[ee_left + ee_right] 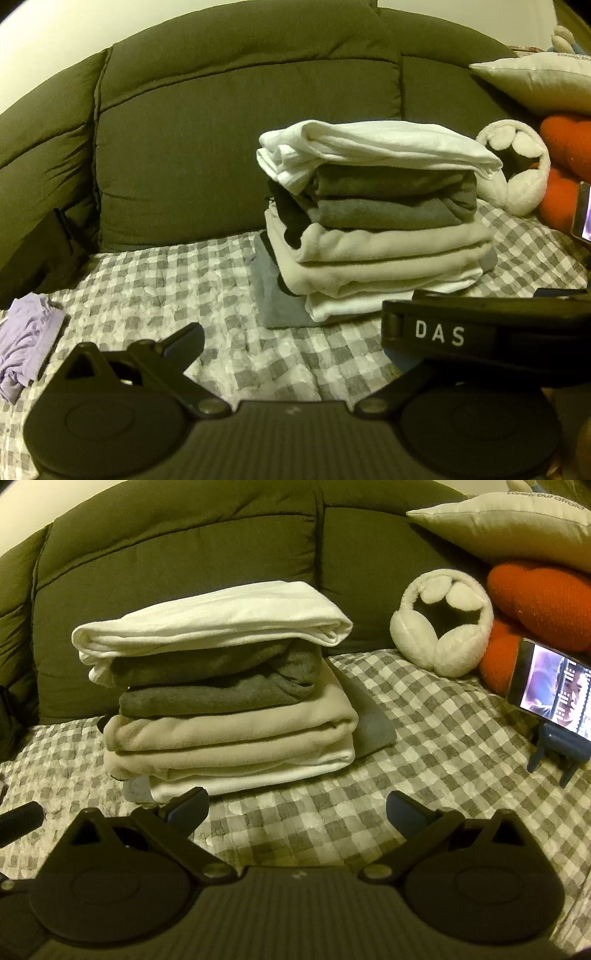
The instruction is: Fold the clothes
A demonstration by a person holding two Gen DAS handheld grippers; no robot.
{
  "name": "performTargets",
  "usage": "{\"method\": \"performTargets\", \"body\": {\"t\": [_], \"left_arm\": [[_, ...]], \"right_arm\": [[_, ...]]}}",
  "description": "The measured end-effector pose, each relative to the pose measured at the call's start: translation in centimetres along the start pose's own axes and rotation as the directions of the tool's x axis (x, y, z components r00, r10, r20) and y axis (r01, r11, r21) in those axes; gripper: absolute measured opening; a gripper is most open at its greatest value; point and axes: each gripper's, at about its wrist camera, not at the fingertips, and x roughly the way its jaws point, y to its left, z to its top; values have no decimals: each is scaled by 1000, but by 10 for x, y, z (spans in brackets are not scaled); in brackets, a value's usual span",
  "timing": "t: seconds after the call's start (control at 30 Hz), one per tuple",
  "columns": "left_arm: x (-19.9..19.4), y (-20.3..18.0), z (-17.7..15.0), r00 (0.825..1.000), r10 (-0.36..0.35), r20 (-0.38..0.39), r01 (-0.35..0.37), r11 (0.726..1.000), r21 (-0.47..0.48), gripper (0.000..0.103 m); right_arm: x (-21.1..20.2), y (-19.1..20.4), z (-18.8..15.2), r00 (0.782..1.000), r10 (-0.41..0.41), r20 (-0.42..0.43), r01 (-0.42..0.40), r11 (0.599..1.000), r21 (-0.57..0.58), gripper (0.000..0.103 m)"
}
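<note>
Most of the folding looks done from where I sit: a stack of folded white, grey and beige garments (225, 698) stands on the grey-and-white checked bed cover (424, 720), against the dark olive padded cushion (177, 542), with a white piece on top and a flat grey piece at the bottom. I judge 1 item is left, a crumpled lilac garment (27, 343) lying loose on the cover, well apart from the stack at the far left of the left wrist view.

My right gripper (295, 808) hovers low over the cover just in front of the stack, level, fingers spread wide and empty. My left gripper (291, 334) sits beside it, pointed at the stack; its left finger is swung outward, but the right gripper's body crosses in front of its other finger, so I read it as wide and empty.

Off to the right are white fluffy earmuffs (443, 627), an orange knitted cushion (535, 594) and a phone on a blue stand (550, 686).
</note>
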Motion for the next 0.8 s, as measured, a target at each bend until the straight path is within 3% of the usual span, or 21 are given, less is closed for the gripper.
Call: {"method": "performTargets", "body": {"t": [0.8], "left_arm": [[0,-1,0,1000,-16,-3,16,1000,-1,103]], "right_arm": [[0,1,0,1000,11,-1,-11,1000,-4,103]]}}
